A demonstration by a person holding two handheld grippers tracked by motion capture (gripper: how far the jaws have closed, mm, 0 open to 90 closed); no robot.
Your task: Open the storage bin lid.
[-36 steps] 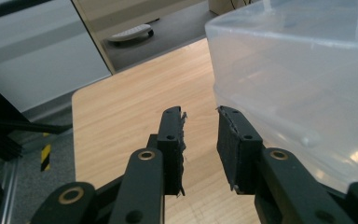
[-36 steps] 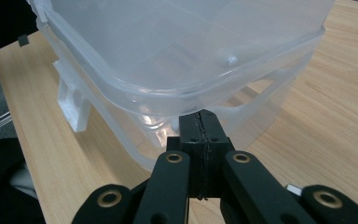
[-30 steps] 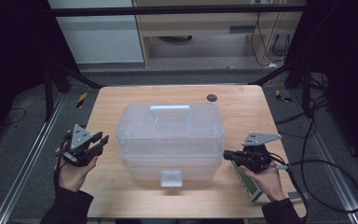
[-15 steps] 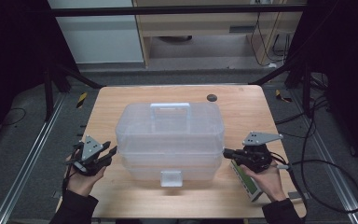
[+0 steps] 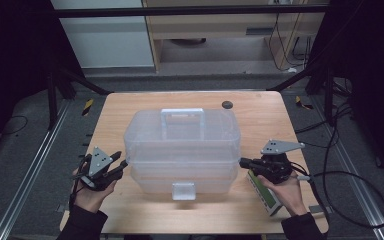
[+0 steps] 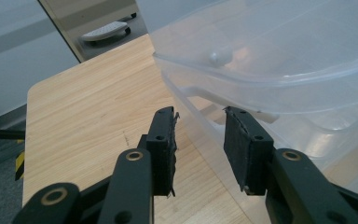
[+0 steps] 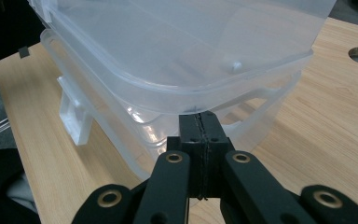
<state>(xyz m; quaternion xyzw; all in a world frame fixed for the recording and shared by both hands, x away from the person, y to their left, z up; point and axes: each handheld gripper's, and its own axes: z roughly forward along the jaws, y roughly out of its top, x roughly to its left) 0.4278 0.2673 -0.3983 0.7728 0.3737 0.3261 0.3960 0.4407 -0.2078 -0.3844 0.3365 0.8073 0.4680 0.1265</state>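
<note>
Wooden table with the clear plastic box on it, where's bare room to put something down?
The wooden table is bare along its far edge, between the clear plastic storage box and the round dark hole, and down the left side. The near right corner is crowded by the green-and-white flat pack and right gripper.

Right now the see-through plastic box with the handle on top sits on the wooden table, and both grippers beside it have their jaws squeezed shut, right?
Not quite. The right gripper is shut, but the left gripper is not: the left gripper view shows a gap between its jaws, which have just been opening, with nothing clamped between them. The rest is right: the clear plastic box with the handle on top sits on the wooden table.
</note>
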